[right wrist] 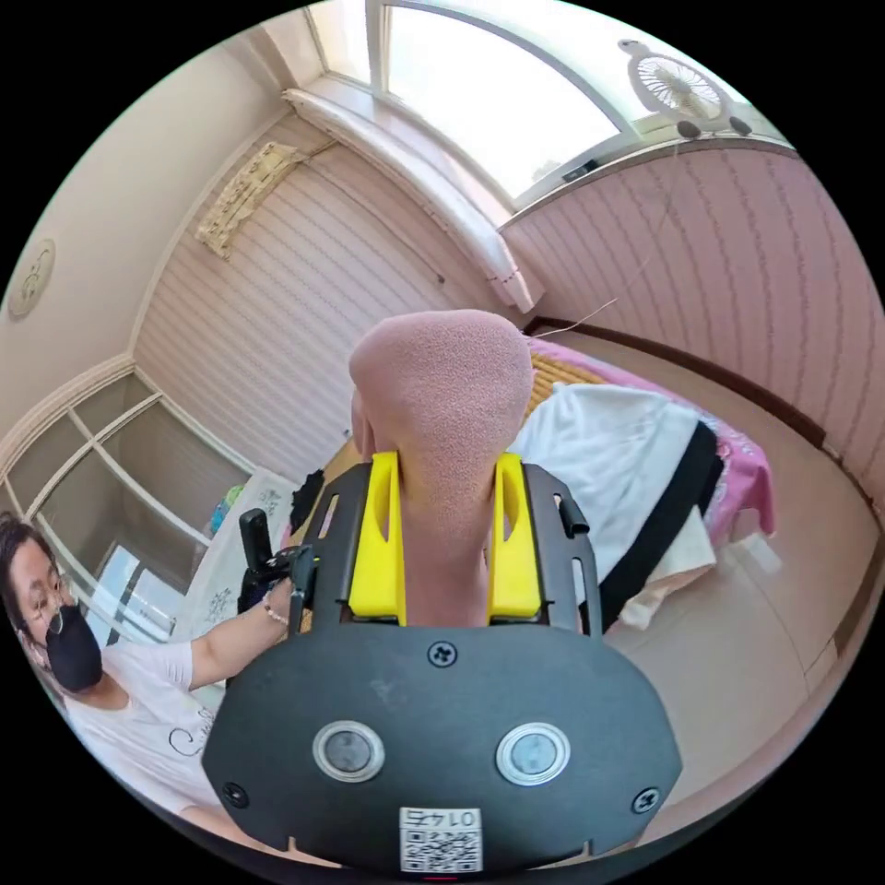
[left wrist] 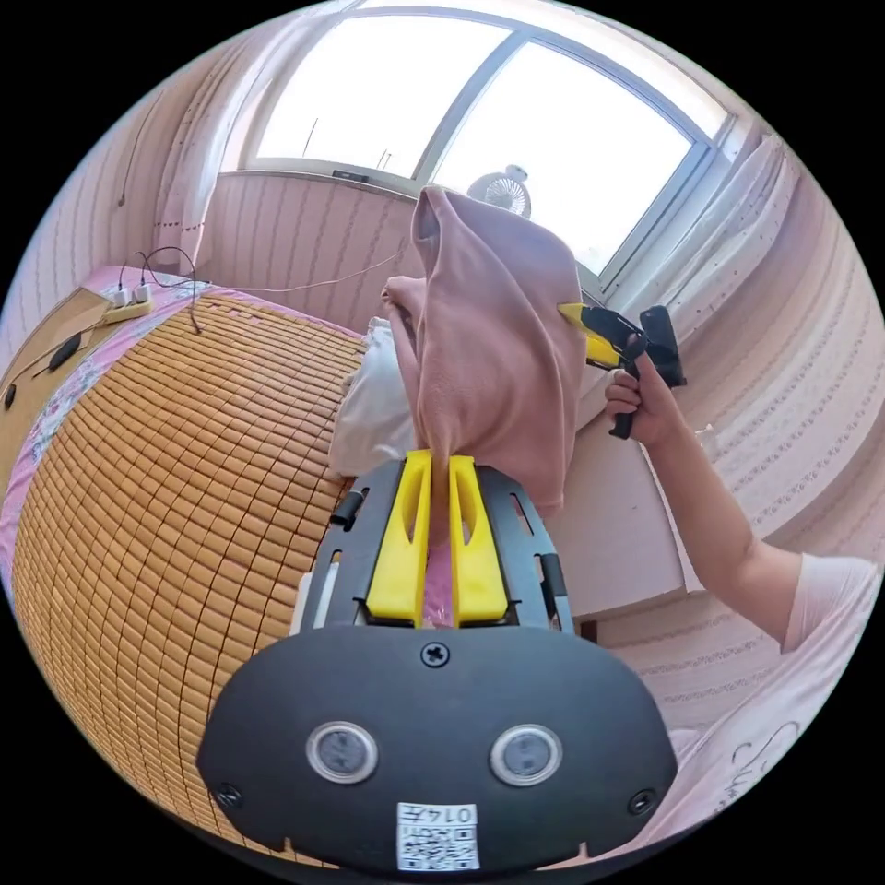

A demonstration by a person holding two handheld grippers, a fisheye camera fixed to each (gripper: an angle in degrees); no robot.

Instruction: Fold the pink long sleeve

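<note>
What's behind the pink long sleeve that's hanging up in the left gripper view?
Behind the pink long sleeve sit a white garment on the bed, a small fan on the windowsill, and the right gripper pinching its far edge. The cloth covers whatever lies directly behind it.

Right tongs (right wrist: 447,470) clamp the pink long sleeve (right wrist: 442,406) (bunched thick).
</note>
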